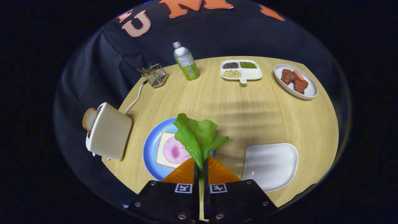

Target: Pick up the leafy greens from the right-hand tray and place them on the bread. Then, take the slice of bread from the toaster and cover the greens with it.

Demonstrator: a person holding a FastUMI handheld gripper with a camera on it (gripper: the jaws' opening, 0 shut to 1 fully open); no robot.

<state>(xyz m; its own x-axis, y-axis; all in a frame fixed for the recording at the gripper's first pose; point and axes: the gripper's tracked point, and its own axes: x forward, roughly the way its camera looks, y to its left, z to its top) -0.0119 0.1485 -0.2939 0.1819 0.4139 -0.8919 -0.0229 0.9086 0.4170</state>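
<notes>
Claw (200, 166) clamped tight on leafy greens (197, 137), held above the bread (171, 151); placement pending, toaster slice (89, 119) untouched.

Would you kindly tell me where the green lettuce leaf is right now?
In the gripper view, the green lettuce leaf is clamped between the tongs, held up over the round blue plate's right edge, beside the ham-topped bread slice.

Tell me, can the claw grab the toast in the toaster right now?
Probably not yet. The claw is shut on the leafy greens, so it is full. The bread slice pokes up from the toaster, with nothing covering it.
</notes>
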